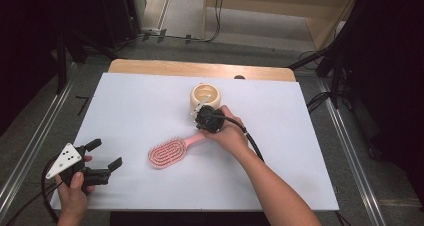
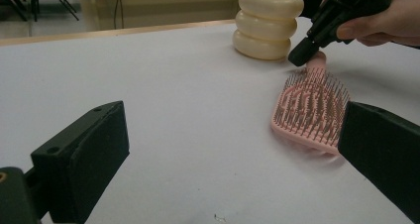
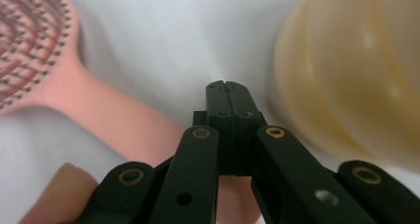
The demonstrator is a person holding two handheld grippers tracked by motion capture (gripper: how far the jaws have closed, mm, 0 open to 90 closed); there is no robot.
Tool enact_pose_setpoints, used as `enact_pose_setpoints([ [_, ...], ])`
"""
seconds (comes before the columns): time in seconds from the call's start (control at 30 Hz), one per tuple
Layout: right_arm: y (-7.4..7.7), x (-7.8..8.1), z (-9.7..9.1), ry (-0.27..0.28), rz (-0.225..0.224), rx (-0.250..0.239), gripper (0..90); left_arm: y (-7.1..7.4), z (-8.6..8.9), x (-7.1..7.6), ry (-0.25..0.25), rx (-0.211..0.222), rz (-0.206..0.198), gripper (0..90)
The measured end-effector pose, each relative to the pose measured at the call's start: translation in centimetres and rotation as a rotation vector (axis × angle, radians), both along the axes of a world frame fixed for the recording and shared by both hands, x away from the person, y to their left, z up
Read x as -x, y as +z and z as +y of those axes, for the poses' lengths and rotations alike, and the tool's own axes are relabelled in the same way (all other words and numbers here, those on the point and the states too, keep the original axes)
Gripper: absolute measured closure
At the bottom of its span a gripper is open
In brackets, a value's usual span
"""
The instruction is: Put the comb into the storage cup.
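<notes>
Hairbrush [image 1: 167, 153] flat, right gripper [image 1: 200, 117] jaws closed, seemingly above handle

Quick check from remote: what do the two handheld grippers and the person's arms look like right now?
Both grippers are black with two flat block jaws. The left gripper carries a grey three-cornered plate with dark dots; the right gripper trails a thick black cable. Brass-coloured pivot pins show on its links. Both forearms are bare, no sleeves.

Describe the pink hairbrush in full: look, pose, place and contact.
The pink hairbrush looks like plastic, with an oval head of slotted rows bearing fine bristles. It lies flat on the white table cover, bristles up, near the middle, its handle pointing toward the cream ribbed cup. The right gripper, jaws shut, hovers over the handle's end; whether it touches cannot be told.
</notes>
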State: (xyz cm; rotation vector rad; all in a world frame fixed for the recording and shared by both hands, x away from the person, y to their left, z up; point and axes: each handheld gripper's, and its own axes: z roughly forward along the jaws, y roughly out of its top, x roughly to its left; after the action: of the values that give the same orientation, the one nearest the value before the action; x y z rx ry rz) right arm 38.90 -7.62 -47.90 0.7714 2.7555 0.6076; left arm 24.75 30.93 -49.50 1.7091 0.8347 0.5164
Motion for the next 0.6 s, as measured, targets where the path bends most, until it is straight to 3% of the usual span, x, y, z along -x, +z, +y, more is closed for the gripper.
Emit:
enact_pose_setpoints([
  [0.3, 0.0, 2.0, -1.5, 0.037, 0.045, 0.005, 88.2, 0.0, -0.1, 0.0, -0.001, -0.008, 0.001, 0.0],
  [0.6, -0.1, 4.3, -2.1, 0.112, 0.088, 0.002, 88.0, 0.0, -0.1, 0.0, -0.002, -0.007, 0.001, 0.0],
])
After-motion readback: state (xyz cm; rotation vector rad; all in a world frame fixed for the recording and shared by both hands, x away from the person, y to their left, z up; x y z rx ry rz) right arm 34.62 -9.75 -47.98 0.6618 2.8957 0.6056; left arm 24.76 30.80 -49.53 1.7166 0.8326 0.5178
